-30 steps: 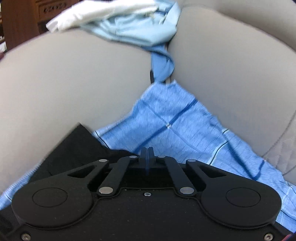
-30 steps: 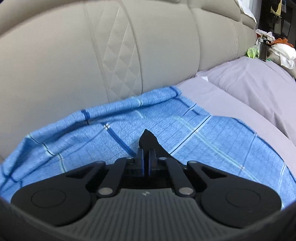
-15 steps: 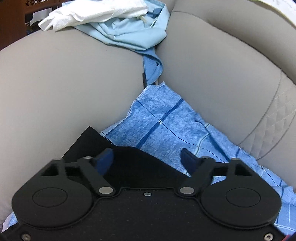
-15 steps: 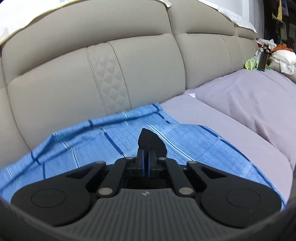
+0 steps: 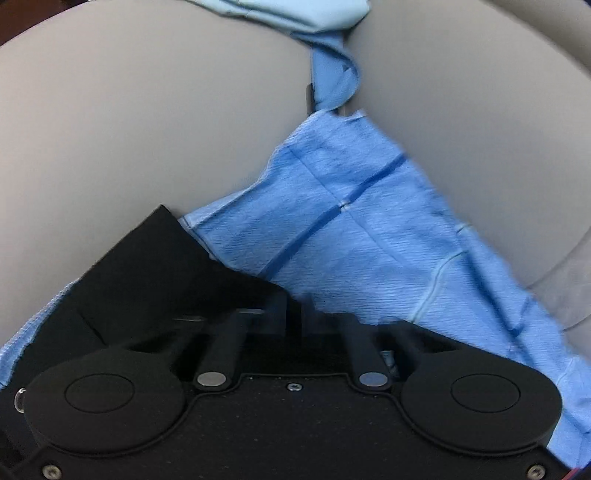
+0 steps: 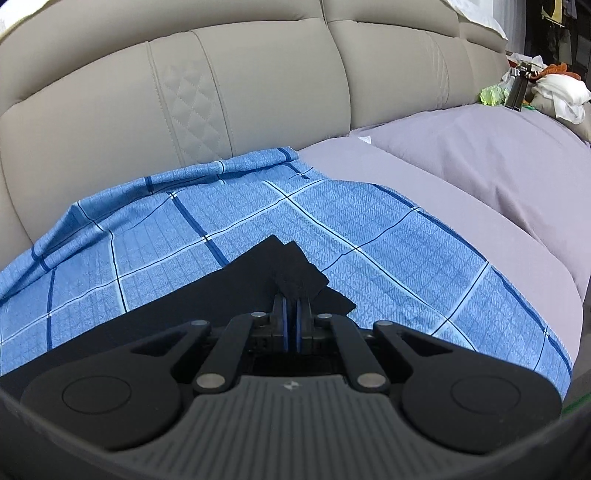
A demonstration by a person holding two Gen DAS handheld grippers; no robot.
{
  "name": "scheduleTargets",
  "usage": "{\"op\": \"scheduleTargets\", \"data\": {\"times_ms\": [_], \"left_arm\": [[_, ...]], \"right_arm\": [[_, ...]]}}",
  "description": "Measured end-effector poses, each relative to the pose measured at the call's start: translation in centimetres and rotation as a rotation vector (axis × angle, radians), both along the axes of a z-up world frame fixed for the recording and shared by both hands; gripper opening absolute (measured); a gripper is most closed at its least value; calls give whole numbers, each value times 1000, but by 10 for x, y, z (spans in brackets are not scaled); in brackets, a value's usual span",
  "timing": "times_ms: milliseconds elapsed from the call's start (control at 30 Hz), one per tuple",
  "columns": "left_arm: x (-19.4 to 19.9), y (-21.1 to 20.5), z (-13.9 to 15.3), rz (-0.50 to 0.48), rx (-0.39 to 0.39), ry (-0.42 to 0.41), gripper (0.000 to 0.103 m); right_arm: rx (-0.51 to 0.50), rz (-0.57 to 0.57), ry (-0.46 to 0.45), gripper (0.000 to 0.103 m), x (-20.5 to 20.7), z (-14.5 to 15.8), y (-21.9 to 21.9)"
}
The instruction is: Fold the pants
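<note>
I work over the blue checked crinkle-cotton sheet (image 6: 332, 229), which covers the seat of the beige leather sofa (image 6: 258, 92), and I use that sheet as my landmark. The black smooth-fabric pants (image 6: 229, 291) lie on the sheet's near part, spread toward me, with one pointed corner lifted. My right gripper (image 6: 291, 314) has its blue pads drawn almost together on that corner, so I judge it is clamped on the pants; I hold the corner up off the sheet so the layer can be carried over and laid onto the rest of the garment. In the left wrist view a flat black corner of the pants (image 5: 155, 273) rests on the sheet's edge, close to the sofa's padded arm. My left gripper (image 5: 295, 314) sits low over the black cloth with its jaws brought close, but the tips are blurred and dark against dark fabric, so I cannot tell whether they grip cloth or merely rest narrow above it. I keep it there, I think, to pin or lift the matching side so the fold stays square. Beyond the sheet's far corner, a pale blue crumpled garment (image 5: 295, 14) hangs into the sofa gap. Right of the sheet, a lilac plain cover (image 6: 461, 155) drapes the next seat, well apart from the pants.
</note>
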State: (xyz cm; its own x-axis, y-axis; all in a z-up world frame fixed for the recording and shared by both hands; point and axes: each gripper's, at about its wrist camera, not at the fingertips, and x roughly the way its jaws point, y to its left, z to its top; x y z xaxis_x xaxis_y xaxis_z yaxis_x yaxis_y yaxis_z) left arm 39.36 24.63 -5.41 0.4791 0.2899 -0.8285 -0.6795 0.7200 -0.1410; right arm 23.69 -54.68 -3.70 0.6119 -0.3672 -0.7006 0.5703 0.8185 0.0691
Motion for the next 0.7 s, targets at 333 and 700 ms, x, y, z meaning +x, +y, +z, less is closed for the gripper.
{"op": "scheduleTargets", "data": {"times_ms": [333, 700], "left_arm": [[-98, -2, 83, -70, 124, -227, 2], [-267, 8, 80, -72, 146, -255, 1]], "right_arm": [[-47, -32, -155, 7, -42, 43, 6], [75, -200, -115, 7, -147, 23, -7]]}}
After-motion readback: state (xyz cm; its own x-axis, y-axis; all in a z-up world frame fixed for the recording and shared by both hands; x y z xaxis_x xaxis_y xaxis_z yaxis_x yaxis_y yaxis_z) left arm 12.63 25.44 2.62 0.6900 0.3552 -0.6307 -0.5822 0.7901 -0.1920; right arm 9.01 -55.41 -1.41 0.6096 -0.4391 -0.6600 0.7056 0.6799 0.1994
